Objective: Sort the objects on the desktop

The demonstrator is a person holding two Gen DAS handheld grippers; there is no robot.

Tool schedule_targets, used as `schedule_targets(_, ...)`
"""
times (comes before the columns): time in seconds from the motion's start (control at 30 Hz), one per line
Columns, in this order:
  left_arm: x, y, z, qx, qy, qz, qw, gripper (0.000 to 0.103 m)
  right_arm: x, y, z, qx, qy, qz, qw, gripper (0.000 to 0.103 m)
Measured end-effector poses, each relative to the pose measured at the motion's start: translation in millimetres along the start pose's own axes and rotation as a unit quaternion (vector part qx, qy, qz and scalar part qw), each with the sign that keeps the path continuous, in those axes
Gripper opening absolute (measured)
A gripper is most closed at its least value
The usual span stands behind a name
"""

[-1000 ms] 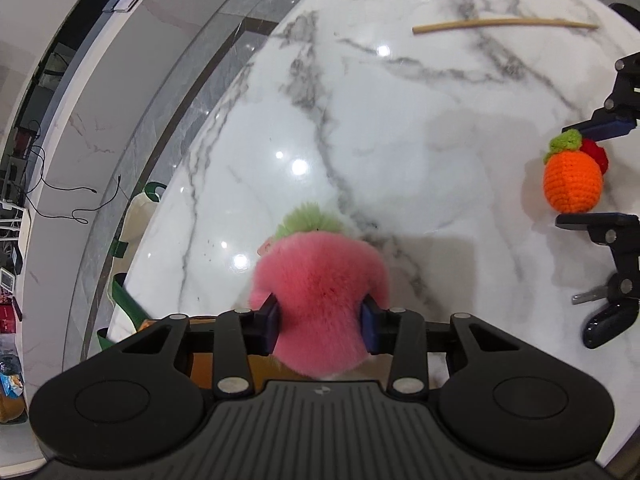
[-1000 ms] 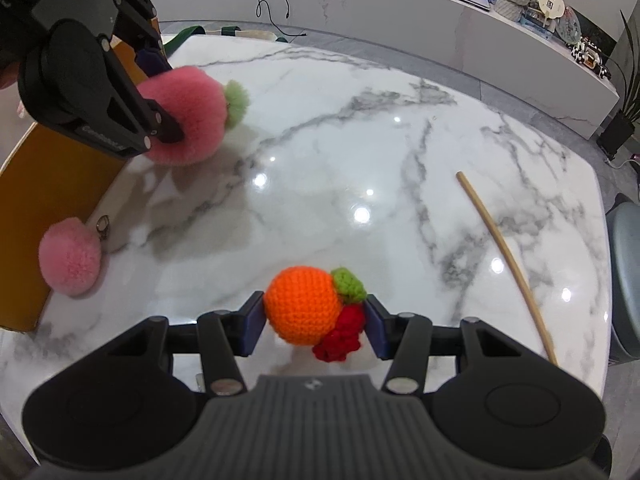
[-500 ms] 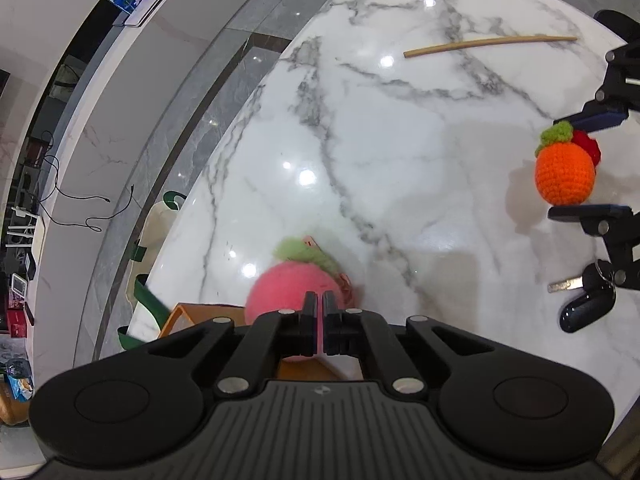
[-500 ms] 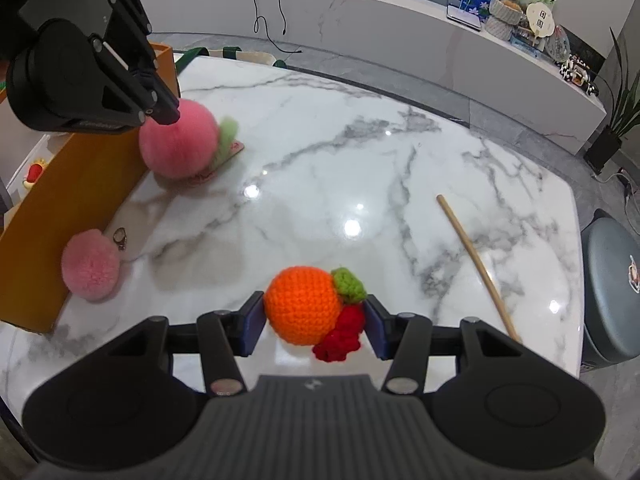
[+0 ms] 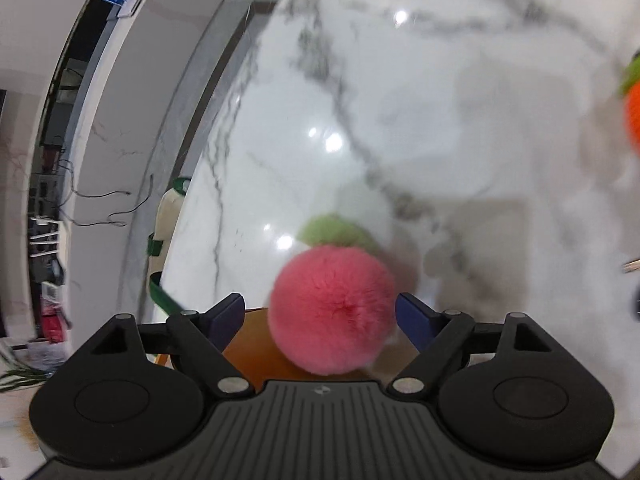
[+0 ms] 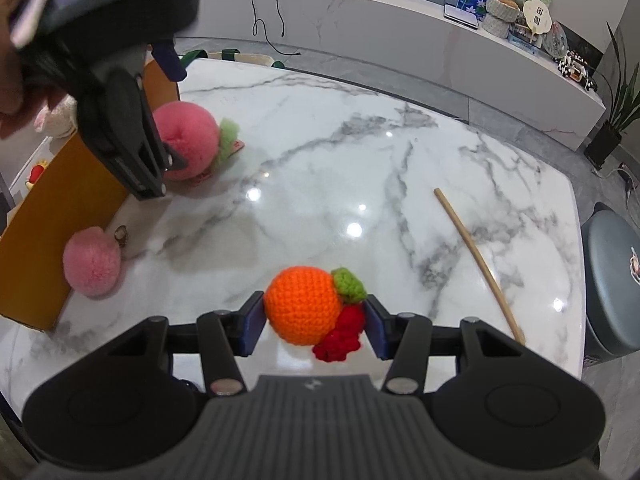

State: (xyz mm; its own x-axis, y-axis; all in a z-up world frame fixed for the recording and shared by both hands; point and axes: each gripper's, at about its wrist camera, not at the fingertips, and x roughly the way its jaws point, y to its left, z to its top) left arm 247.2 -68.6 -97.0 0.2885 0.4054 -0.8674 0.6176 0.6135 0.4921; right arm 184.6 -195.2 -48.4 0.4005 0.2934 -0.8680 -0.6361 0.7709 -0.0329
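Two tools tilted downward | left tool [image 5: 320, 312] opening around pink pompom [image 5: 334, 312] | right tool [image 6: 314, 322] clamped on crochet orange [image 6: 302, 310]

Left wrist view is motion-blurred; the orange ball [image 5: 633, 118] is cut off at three o'clock.

A fluffy pink peach plush [image 5: 334, 318] with a green leaf tuft lies on the marble beside the orange box [image 6: 56, 200]. A crocheted orange [image 6: 302, 310] with green leaf and red berries sits nearer; a smaller pink pompom [image 6: 92, 266] rests against the box.
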Motion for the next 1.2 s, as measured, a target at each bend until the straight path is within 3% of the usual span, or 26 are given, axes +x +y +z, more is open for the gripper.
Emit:
schedule_targets(0.17,31,-7,0,0.009,0.032,-0.014,0.9993,0.097,8,-8,-4,0.005,0.005,0.002,1.000,0.054)
schedule_targets(0.2,34,-5,-2,0.005,0.034,-0.019,0.9992,0.084,10,-9,-4,0.006,0.005,0.002,1.000,0.054)
schedule_targets(0.23,37,-3,-3,-0.004,0.038,-0.025,0.9990,0.057,11,-9,-5,0.007,0.006,0.003,1.000,0.054)
schedule_targets(0.27,40,0,-5,-0.014,0.047,-0.033,0.9983,0.050,13,-10,-5,0.007,0.006,0.003,1.000,0.054)
schedule_targets(0.67,12,10,-9,-0.030,0.004,-0.054,0.9981,0.041,15,0,0,-0.001,0.007,0.006,1.000,0.054)
schedule_targets(0.8,-2,14,-11,-0.037,-0.007,-0.058,0.9976,0.009,8,2,3,-0.002,0.003,0.001,1.000,0.054)
schedule_targets(0.9,-4,15,-12,-0.039,-0.014,-0.062,0.9972,0.010,3,3,3,-0.003,0.001,-0.002,1.000,0.054)
schedule_targets(0.97,-3,15,-12,-0.038,-0.022,-0.063,0.9971,0.022,1,4,3,-0.003,0.000,-0.003,1.000,0.054)
schedule_targets(1.0,-3,14,-11,-0.039,-0.026,-0.060,0.9971,0.045,1,4,3,-0.003,0.000,-0.003,1.000,0.054)
schedule_targets(1.03,-2,14,-11,-0.040,-0.032,-0.056,0.9971,0.077,1,5,3,-0.003,0.000,-0.002,1.000,0.054)
schedule_targets(1.07,-2,13,-11,-0.040,-0.040,-0.051,0.9971,0.088,1,5,3,-0.004,0.000,-0.002,1.000,0.054)
schedule_targets(1.1,-1,14,-10,-0.041,-0.052,-0.047,0.9968,0.092,1,5,3,-0.004,0.000,-0.001,1.000,0.054)
schedule_targets(1.2,5,19,-5,-0.060,-0.060,-0.055,0.9949,0.091,1,6,3,-0.006,0.000,0.000,1.000,0.054)
